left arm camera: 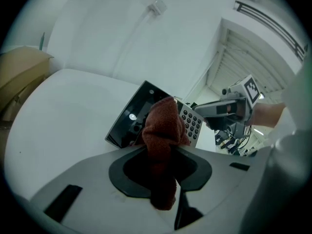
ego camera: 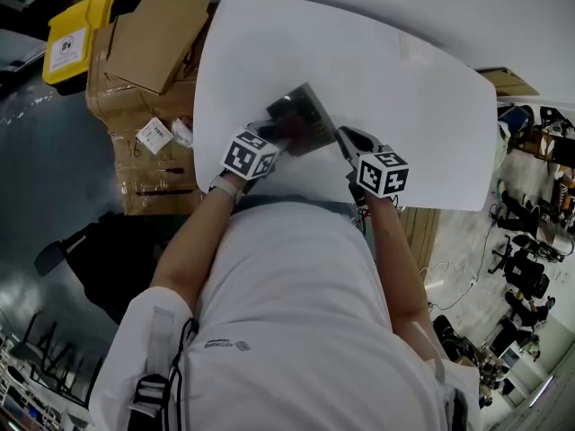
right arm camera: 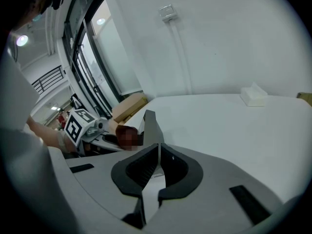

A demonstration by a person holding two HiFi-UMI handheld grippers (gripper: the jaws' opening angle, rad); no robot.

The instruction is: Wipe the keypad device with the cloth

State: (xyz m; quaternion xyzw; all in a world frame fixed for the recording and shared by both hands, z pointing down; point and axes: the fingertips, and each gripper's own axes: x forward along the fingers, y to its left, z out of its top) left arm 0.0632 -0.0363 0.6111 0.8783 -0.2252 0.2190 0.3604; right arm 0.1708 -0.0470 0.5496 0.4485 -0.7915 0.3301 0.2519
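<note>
On the white table [ego camera: 422,106], at the edge nearest the person: device [ego camera: 301,119], with the left gripper [ego camera: 272,135] and right gripper [ego camera: 345,138] at its two near corners.

Head view only:
- Table: smooth top with a rounded outline.
- Device: flat grey slab seen from above, with no surface detail legible.
- Marker cubes [ego camera: 249,155]: black-and-white squares, one on each gripper.
- Boxes [ego camera: 148,61]: brown cardboard, taped, off the table's left side, with a yellow plastic bin [ego camera: 76,30] beside them.
- Shirt [ego camera: 296,312]: white, filling the foreground.

Left gripper view only:
- Device face: a glossy black screen [left arm camera: 131,118] at the left, and a keypad [left arm camera: 191,123] at the right, a pale panel of small dark round keys in rows.
- Cloth [left arm camera: 163,123]: rust-red, nubby pile, bunched into a lump. It is pinched between the left gripper's jaws. Its upper end bulges past the tips in front of the device's middle, and its tail hangs below the jaws. Contact with the device cannot be told.
- Right gripper: seen beyond, at the device's keypad end.

Right gripper view only:
- Device: seen edge-on as a thin grey wedge rising at a slant from the jaws. The right gripper's jaws are closed together on its near edge.
- Block [right arm camera: 253,94]: white and squarish, alone far across the table by the wall.
</note>
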